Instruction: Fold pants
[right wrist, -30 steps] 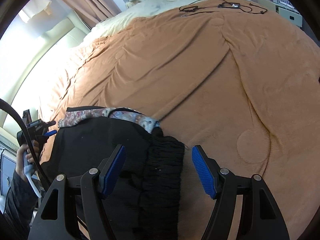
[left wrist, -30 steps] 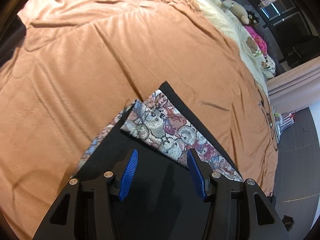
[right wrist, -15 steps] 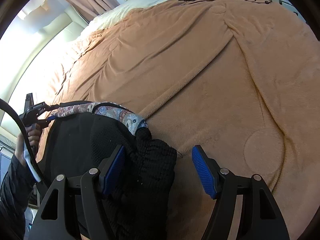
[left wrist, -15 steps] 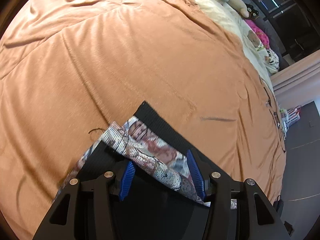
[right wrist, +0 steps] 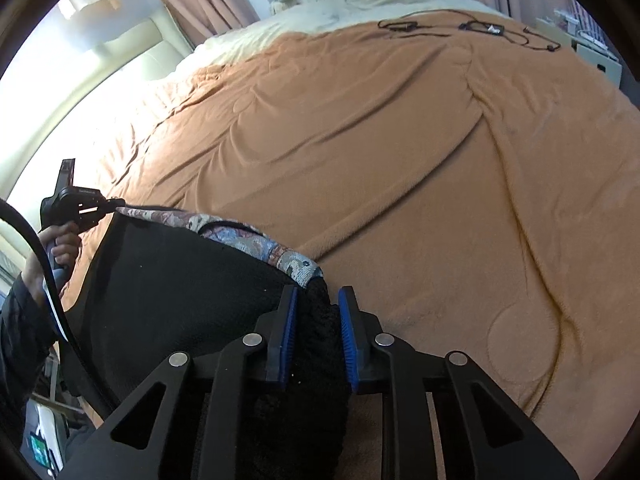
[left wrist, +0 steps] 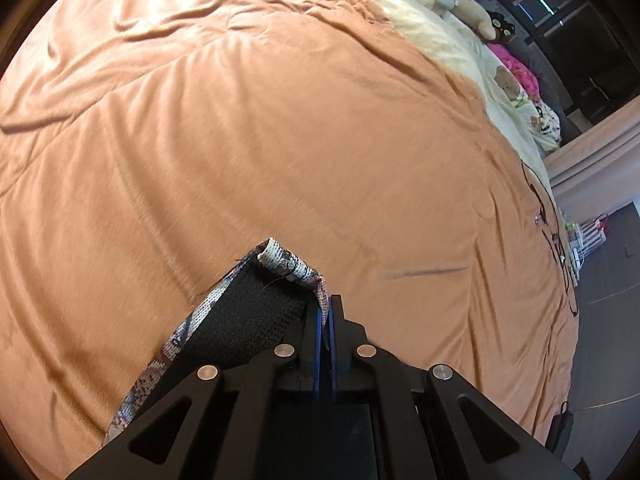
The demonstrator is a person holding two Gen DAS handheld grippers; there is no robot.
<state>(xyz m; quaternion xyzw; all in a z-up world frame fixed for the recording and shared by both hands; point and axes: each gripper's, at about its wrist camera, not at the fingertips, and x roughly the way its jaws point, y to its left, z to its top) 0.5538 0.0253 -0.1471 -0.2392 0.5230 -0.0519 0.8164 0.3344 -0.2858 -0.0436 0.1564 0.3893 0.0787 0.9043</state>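
**Both corners pinched, fold about to be carried**

The black knit pants with a patterned tapestry-print lining (right wrist: 188, 280) lie at the near edge of the wide orange fleece blanket (right wrist: 400, 160) covering the bed. The left gripper (left wrist: 325, 320) has its blue pads pressed together on a thin corner of the patterned hem, with no gap showing between them. The right gripper (right wrist: 316, 320) is closed most of the way around the thick, ribbed black waistband bunch, its pads touching the fabric on both sides. In the right wrist view the left gripper (right wrist: 114, 203) holds the far corner, the edge between the two stretched nearly straight.

The risk lies in uneven grips. The left one holds only a sliver of fabric, so a sharp pull could slip it free. The right one clamps a bulky wad that may include extra layers, which would drag a crease into the fold. Moving the hands at different rates would skew the edge. A black cable (right wrist: 460, 28) lies well apart, far up the bed.
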